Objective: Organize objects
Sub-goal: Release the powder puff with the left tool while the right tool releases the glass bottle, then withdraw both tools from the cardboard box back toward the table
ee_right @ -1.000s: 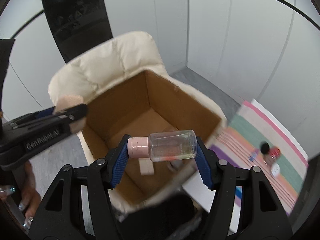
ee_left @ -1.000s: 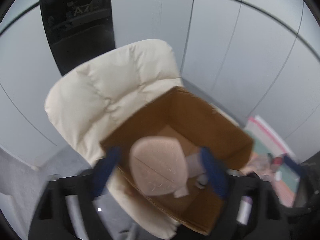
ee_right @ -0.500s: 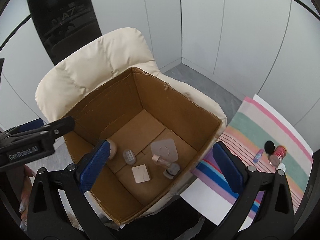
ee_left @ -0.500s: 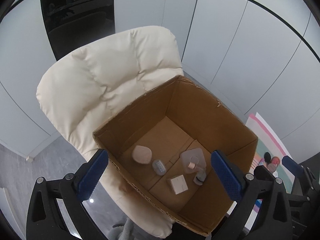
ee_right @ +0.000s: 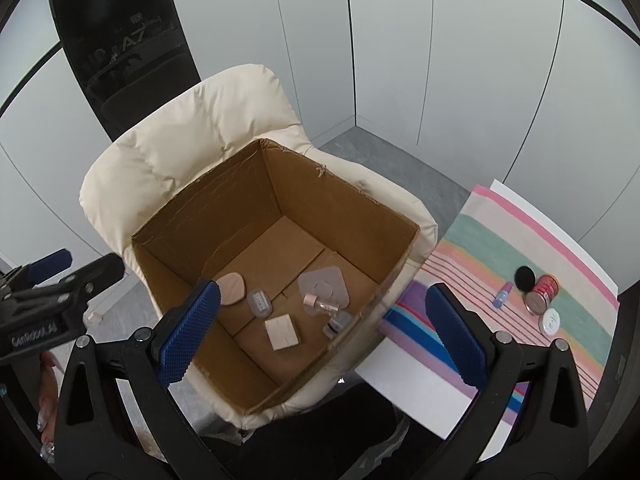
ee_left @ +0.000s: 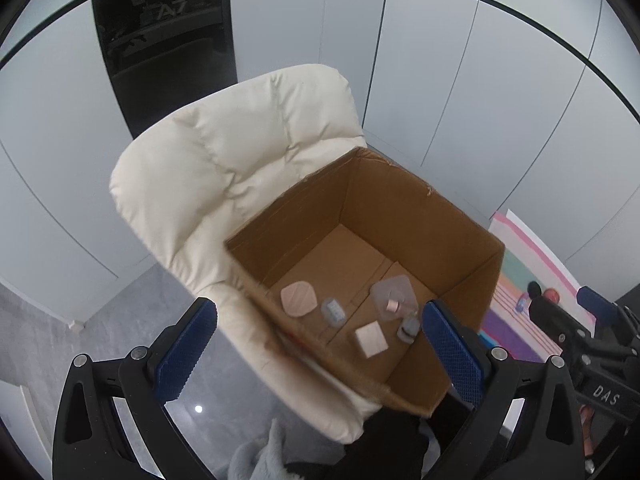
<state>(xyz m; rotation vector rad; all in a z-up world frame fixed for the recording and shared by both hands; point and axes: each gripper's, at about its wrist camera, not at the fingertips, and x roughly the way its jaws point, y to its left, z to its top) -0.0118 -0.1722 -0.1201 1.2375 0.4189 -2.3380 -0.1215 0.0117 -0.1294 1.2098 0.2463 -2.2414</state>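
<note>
An open cardboard box stands on a cream padded chair. On its floor lie a pink sponge, a clear bottle with a pink cap, a small clear case and a beige square box. My left gripper hangs above the box's near-left rim, open and empty. My right gripper hovers over the box's near-right side, open wide with nothing between its blue pads.
To the right of the chair a striped cloth holds a black round puff, a red can, a white round compact and a small blue bottle. Grey wall panels and a dark glass panel stand behind the chair.
A second ago the left gripper held the pink sponge and the right held the clear bottle. Both opened, and the two things now lie in the box. Both grippers have drawn back a little.
</note>
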